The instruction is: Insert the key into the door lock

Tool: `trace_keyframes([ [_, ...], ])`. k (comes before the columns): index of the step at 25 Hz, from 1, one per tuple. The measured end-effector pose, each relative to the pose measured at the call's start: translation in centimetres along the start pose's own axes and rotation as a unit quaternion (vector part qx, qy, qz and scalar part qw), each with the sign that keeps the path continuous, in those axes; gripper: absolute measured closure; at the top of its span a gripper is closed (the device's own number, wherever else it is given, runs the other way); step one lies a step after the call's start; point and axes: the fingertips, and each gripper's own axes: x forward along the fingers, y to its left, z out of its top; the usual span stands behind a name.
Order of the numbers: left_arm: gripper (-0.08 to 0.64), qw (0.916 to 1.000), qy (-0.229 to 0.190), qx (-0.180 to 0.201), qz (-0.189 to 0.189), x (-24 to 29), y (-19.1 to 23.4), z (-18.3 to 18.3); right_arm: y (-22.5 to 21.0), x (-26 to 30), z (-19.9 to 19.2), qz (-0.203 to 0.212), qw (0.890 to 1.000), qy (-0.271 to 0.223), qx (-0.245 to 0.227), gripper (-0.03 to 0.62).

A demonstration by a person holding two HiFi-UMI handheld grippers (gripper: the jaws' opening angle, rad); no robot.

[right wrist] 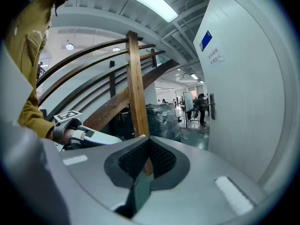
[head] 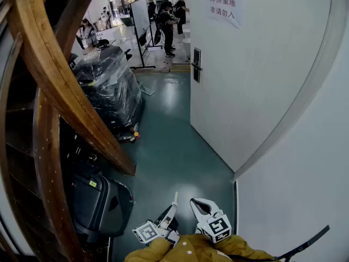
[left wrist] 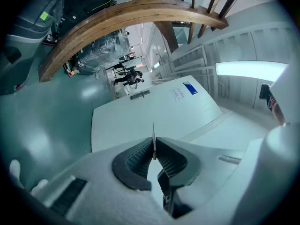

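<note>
The white door [head: 245, 75] stands at the right of the head view, with its black lock and handle [head: 197, 64] on the far edge, well away from both grippers. My left gripper [head: 172, 212] is low in that view, shut on a thin metal key [head: 175, 197] that points forward. In the left gripper view the key [left wrist: 153, 137] stands edge-on between the ribbed pads [left wrist: 136, 156] of the left gripper [left wrist: 153, 148]. My right gripper [head: 200, 205] is beside it, shut with nothing between its pads [right wrist: 161, 158]; the lock [right wrist: 211, 106] shows far ahead.
A curved wooden stair stringer [head: 65, 86] runs down the left side. A plastic-wrapped machine [head: 109, 86] and a black case [head: 98, 201] stand beneath it. A green floor strip [head: 169, 141] lies between them and the door. People [head: 166, 23] stand far off. A paper sign [head: 223, 7] is on the door.
</note>
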Motion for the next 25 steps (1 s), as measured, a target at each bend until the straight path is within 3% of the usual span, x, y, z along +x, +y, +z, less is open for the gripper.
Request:
trace_keyframes([
  [9,0.532,1.0,-0.001,-0.005,0.0,1.2,-1.3,-1.7,-1.4,-2.2,-0.2,-0.005,1.0,0.005,-0.005,0.588],
  [16,0.532,0.9999,-0.009,0.003,-0.014,3.1,-2.4,-3.2,-3.5,-4.2,0.0,-0.004,1.0,-0.02,0.01,0.586],
  [22,0.532,0.9996,-0.009,-0.012,0.025,4.4,-1.1,-3.2,-5.4,-3.1,-0.9,-0.002,1.0,-0.005,0.027,0.586],
  [25,0.532,0.9996,-0.009,-0.021,0.017,5.8,-0.7,-1.6,-6.3,-1.0,-1.0,-0.002,1.0,0.007,0.031,0.586],
])
